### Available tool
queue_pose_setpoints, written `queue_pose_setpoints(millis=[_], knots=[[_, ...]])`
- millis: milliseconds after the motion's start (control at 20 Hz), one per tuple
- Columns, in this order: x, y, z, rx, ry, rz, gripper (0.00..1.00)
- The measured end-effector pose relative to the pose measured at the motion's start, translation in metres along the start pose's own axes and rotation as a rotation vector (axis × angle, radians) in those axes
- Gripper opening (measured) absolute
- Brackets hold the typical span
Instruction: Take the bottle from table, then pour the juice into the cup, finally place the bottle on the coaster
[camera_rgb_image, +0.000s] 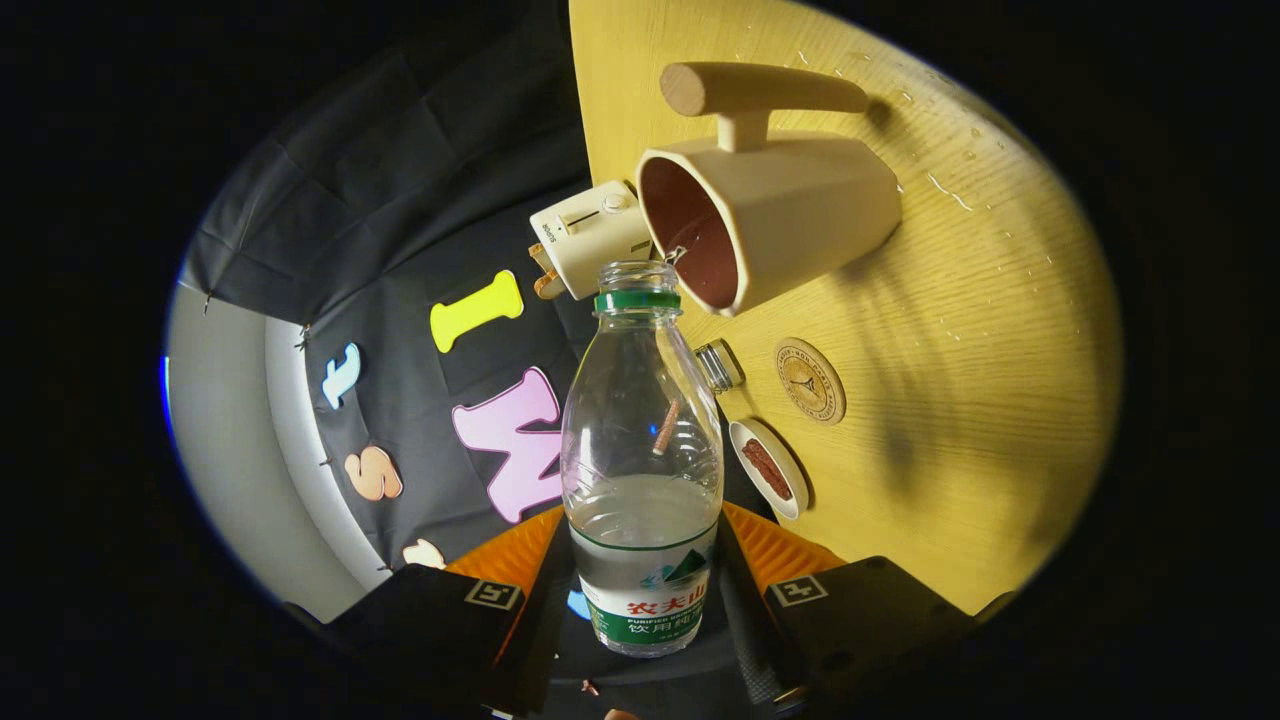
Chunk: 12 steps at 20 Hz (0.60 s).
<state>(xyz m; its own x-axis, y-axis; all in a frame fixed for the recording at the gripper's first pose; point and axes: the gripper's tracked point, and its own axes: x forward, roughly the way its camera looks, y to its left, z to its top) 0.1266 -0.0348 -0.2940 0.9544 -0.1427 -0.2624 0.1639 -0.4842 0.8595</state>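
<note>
The tongs (645, 600) sit closest, their two fingers closed in on either side of the bottle (642, 470) low down at its label, so it looks firmly gripped between them; the bottle's long axis runs straight out ahead along the fingers, its uncapped mouth with the green ring pointing away from the tongs; the whole view is rolled, so the desk (980, 400) stands like a wall to one side, which I take to mean the bottle is tipped over for pouring; the liquid, clear rather than coloured, fills roughly the lower part and has not reached the neck. Just beyond the mouth is the cup (770, 215), its dark inside turned toward the bottle, the rim close to the mouth but whether they touch I cannot tell; that short gap from mouth to rim is what the pour depends on. The coaster (809, 380) lies on the desk beside the bottle's shoulder, apart from the cup. Counted: one bottle, one cup, one coaster, one small dish (768, 468), one small jar (718, 364), one toaster (590, 238).
</note>
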Motion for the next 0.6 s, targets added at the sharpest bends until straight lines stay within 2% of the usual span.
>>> queue_pose_setpoints(millis=[600], knots=[[0.0, 0.022, -0.003, 0.119, -0.004, 0.025, 0.74]])
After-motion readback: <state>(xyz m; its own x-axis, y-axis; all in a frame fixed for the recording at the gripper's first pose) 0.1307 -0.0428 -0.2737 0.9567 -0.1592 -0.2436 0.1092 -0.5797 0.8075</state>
